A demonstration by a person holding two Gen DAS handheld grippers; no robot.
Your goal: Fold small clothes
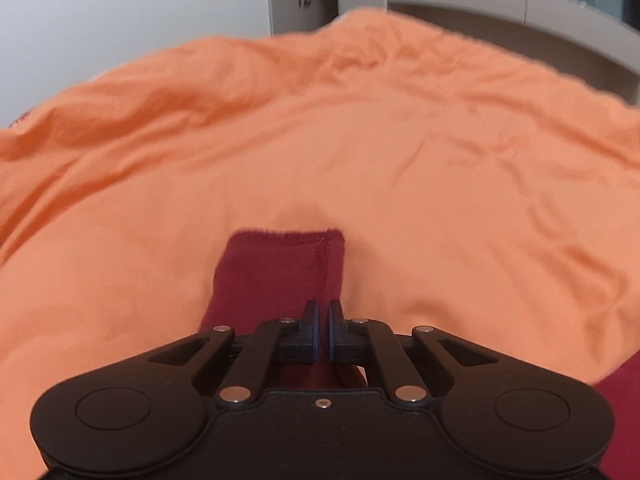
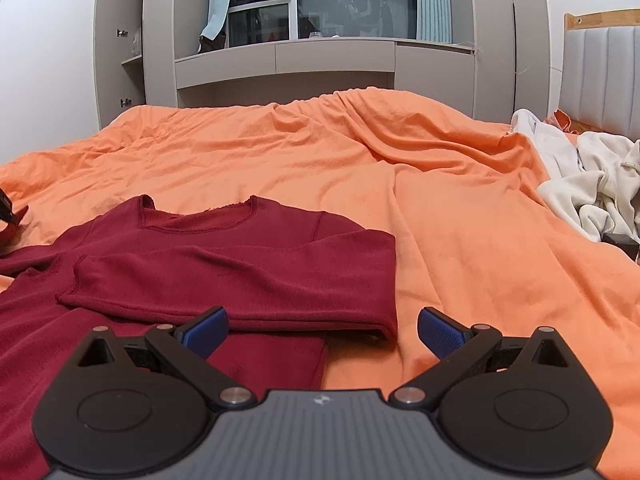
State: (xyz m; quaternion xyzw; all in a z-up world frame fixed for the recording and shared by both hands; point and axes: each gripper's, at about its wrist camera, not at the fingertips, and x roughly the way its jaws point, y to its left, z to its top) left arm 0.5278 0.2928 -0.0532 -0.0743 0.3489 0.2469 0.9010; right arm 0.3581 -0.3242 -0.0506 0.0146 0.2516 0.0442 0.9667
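The left claw [image 1: 323, 330] has its blue pads drawn together on the cuff end of a sleeve [image 1: 280, 272] of the dark red long-sleeved top [image 2: 224, 264]; the fabric runs under and between the jaws, so I read it as pinched, though the pads hide how much cloth they hold. The right claw [image 2: 322, 334] hangs with its jaws spread wide and nothing between them, just above the near hem of the top.

The top lies on the orange bedsheet [image 2: 460, 240], neckline away from the right camera. One sleeve is already laid across the chest, and the body looks partly folded.

The risk, as I judge it, is a thin grip: if only the seam edge is caught, the sleeve may slip out when lifted, or the pull may drag the whole top and undo the fold already made. The claw could also have nipped the sheet underneath, and then the bedding would lift with the sleeve.

A heap of cream-white clothes [image 2: 592, 188] sits well apart by the headboard [image 2: 600, 76]. Grey cabinets [image 2: 280, 56] stand beyond the bed. Nothing blocks the fold but the sheet's wrinkles.
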